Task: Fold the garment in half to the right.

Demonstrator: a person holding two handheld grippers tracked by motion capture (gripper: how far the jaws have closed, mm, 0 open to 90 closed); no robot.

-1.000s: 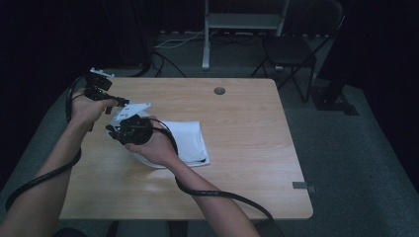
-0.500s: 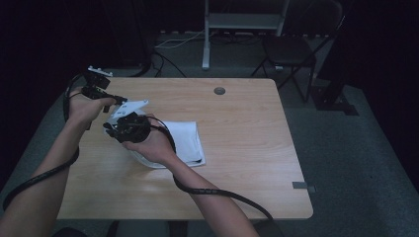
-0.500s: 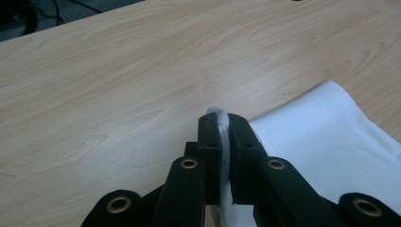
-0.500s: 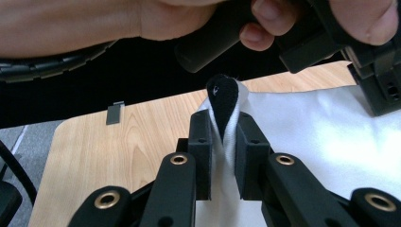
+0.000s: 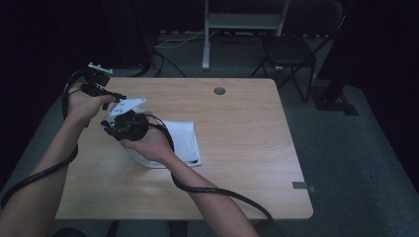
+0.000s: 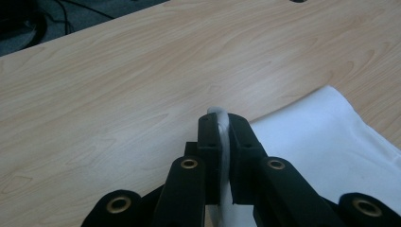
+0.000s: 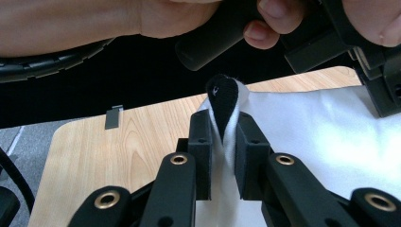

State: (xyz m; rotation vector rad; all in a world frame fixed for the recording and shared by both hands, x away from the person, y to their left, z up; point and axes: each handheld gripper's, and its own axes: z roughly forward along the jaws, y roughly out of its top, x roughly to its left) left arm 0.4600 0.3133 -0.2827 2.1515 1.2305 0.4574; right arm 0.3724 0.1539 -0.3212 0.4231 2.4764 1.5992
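left gripper: black two-jaw gripper in the person's left hand (image 5: 105,94), raised over the table's far left corner in the high view. in the left gripper view (image 6: 225,142) its jaws are closed on a thin fold of the white cloth, which stands up between the pads.
right gripper: black two-jaw gripper in the person's right hand (image 5: 116,123), just beside the left one and nearer the person. in the right gripper view (image 7: 223,142) its jaws are clamped on a bunched edge of the same cloth, where a small dark tab (image 7: 222,101) pokes up above the pads.
cloth: white folded fabric cloth (image 5: 180,138) on the left half of the table. its near-left part is lifted between the two grippers; the rest lies flat to the right of the right hand. a dark trim shows at its near right corner.
table: light wooden rectangular table (image 5: 237,163) with a round grey grommet (image 5: 219,91) near the far edge, well apart from the cloth.
cables: a black cable (image 5: 207,190) trails from the right gripper along the forearm.
beyond the table: a dark folding chair (image 5: 291,52) on the grey floor.
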